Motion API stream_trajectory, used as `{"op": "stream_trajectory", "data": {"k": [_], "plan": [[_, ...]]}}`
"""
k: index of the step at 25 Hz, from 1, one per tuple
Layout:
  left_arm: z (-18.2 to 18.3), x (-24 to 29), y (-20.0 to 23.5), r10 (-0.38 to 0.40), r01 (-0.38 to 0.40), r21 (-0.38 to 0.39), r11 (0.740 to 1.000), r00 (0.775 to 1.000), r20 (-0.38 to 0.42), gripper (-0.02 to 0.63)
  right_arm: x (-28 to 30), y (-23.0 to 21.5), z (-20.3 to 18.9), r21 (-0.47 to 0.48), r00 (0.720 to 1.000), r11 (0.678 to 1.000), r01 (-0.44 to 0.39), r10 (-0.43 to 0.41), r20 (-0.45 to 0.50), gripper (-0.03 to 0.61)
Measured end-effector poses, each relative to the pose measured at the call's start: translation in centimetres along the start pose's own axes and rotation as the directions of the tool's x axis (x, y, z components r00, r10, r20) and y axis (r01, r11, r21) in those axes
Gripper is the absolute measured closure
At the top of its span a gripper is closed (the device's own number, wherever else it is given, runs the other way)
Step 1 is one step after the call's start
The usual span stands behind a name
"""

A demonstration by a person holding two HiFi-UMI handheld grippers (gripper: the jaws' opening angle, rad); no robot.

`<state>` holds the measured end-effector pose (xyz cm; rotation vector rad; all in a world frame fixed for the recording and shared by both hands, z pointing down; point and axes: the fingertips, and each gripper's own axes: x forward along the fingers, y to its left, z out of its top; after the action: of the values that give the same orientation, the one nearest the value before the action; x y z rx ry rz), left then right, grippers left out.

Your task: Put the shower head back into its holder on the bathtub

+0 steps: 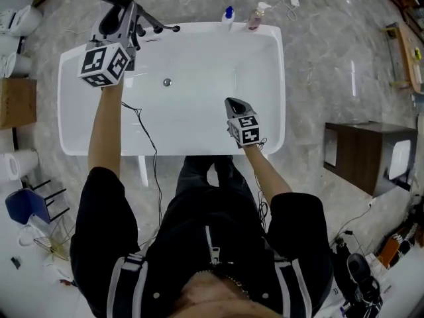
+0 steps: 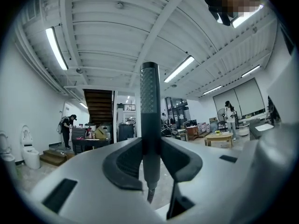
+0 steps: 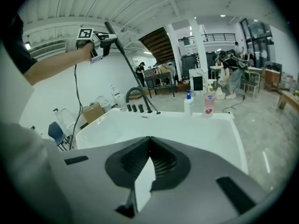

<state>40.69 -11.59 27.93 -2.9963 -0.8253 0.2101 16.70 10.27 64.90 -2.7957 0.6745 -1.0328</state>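
The person wears a black short-sleeved zip jacket [image 1: 199, 237] with pale grey bands low on each side, and black trousers [image 1: 199, 171]. The grey plastic left gripper [image 1: 123, 13] and right gripper [image 1: 233, 103] each carry a white marker cube [image 1: 105, 63] printed with black squares, and a thin black cable [image 1: 151, 138] trails from each.

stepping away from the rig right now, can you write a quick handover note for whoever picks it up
Left tongs: shut on the shower head, held up above the tap fittings on the bathtub rim.
Right tongs: shut, empty, over the bathtub.
Done: shower head gripped.
Left: seat it in its holder by the tap fittings (I can't pick the holder out clearly), then release.
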Motion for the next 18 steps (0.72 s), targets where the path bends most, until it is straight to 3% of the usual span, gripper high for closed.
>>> {"op": "stream_trajectory", "data": {"k": [18], "plan": [[-6.0,2.5,-0.5,0.018,-0.016,0.028,0.999,0.997,-0.071,0.480,-3.2,-1.1,-4.5,0.066,0.999,0.997,0.036,-0.035,-0.020,0.571]]}}
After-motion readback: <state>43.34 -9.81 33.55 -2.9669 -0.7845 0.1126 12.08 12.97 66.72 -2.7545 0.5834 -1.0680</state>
